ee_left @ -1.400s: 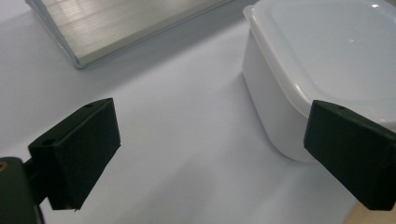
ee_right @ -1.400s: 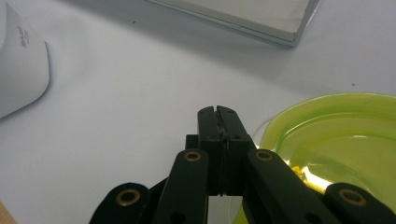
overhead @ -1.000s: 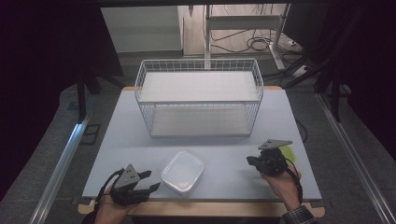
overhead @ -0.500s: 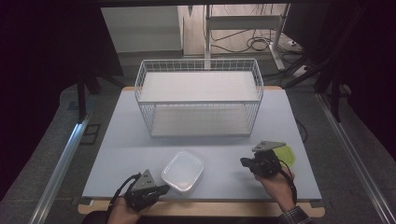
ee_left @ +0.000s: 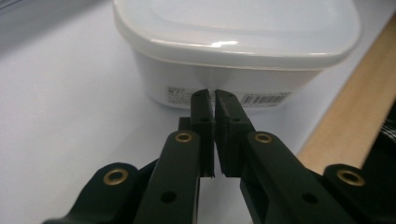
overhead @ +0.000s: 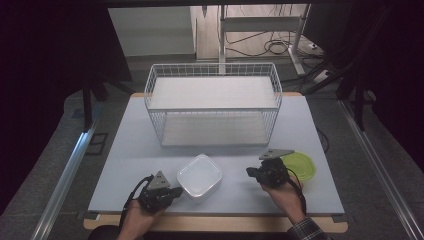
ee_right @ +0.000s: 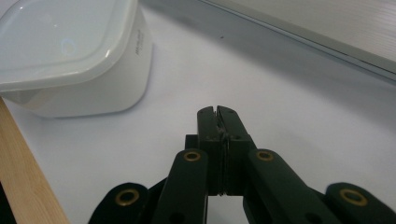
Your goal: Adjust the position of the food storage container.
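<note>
A white plastic box with its lid on [overhead: 200, 176] sits on the pale table near the front edge. My left gripper [overhead: 177, 190] lies low at the box's front-left side, shut with nothing between its jaws. In the left gripper view its tips [ee_left: 214, 95] point at the labelled wall of the box [ee_left: 233, 42], very close; I cannot tell whether they touch. My right gripper [overhead: 250, 172] is to the right of the box, apart from it and shut on nothing. In the right gripper view its tips [ee_right: 217, 112] hover over bare table, with the box [ee_right: 70, 56] off to the left.
A white wire basket [overhead: 212, 102] with a shelf board stands at the middle back of the table [overhead: 125, 150]. A round green lid [overhead: 302, 167] lies flat just right of the right hand. The table's wooden front edge [ee_left: 355, 116] runs close beside the left gripper.
The left hand has slid right, up to the box, and its jaws have closed. The right hand has moved left and nearer the front, toward the box, jaws still shut.
</note>
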### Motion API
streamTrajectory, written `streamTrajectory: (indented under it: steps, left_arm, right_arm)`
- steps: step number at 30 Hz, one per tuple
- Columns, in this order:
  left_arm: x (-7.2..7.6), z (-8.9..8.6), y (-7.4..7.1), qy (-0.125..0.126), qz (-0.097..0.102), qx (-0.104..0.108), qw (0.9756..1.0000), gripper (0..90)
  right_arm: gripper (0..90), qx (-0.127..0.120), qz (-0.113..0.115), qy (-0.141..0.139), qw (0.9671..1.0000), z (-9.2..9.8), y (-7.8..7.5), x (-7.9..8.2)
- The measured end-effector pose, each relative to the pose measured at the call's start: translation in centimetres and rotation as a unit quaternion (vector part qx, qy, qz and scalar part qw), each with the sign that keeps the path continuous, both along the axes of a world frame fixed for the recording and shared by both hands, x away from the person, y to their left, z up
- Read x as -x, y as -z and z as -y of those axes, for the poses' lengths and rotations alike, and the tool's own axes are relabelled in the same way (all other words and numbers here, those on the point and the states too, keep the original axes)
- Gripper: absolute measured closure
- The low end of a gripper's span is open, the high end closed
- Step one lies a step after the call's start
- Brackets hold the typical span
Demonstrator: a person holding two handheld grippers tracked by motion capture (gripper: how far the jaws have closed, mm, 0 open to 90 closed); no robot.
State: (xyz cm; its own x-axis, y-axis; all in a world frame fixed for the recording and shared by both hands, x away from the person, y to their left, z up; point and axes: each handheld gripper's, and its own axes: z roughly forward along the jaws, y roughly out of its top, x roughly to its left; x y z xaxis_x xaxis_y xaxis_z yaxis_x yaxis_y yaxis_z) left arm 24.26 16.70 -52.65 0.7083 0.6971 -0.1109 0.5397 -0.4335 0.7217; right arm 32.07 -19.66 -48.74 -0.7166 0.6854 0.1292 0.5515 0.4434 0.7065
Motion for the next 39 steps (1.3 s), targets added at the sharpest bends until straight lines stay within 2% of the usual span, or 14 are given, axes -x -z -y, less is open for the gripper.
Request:
streamTrajectory:
  steps: [9,10,13,17,19,26,34,37,38,39]
  left_arm:
    - [-1.9,0.1,0.1,-0.017,0.000,0.008,0.9998,85.6]
    - [-2.5,0.3,0.1,-0.017,0.002,0.002,0.9999,85.1]
    - [-3.3,0.7,0.2,-0.017,0.003,0.002,0.9999,84.9]
    - [-4.2,1.2,0.2,-0.014,0.009,-0.002,0.9999,85.0]
    - [-4.7,1.3,0.2,-0.013,0.009,0.000,0.9999,84.9]
    - [-5.8,1.9,0.2,-0.012,0.008,0.008,0.9999,86.3]
    - [-6.0,2.2,0.1,-0.010,0.011,0.010,0.9998,85.8]
    - [-6.0,1.9,-0.2,-0.011,0.013,0.016,0.9997,80.6]
    - [-5.8,1.5,-0.5,-0.016,0.020,0.021,0.9995,75.7]
    - [-5.8,1.5,-0.5,-0.016,0.020,0.021,0.9995,72.8]
  right_arm:
    - [88.5,-0.009,0.000,-0.011,0.9999,-2.6,0.7,-0.7]
    - [88.0,-0.012,-0.003,-0.015,0.9998,-3.3,1.0,-0.9]
    - [87.3,-0.015,-0.008,-0.016,0.9997,-4.0,1.4,-1.1]
    - [86.9,-0.014,-0.003,-0.018,0.9997,-4.8,1.6,-1.1]
    - [87.0,0.000,0.003,-0.018,0.9998,-4.9,1.5,-0.8]
    - [87.6,-0.001,-0.005,-0.010,0.9999,-4.3,1.4,0.2]
    - [87.0,0.011,0.003,-0.010,0.9999,-4.0,1.2,0.9]
    - [83.6,0.017,0.006,-0.008,0.9998,-4.0,1.1,1.0]
    - [80.0,0.028,0.018,-0.006,0.9994,-3.8,0.9,1.2]
    - [80.0,0.028,0.018,-0.006,0.9994,-3.8,0.9,1.2]
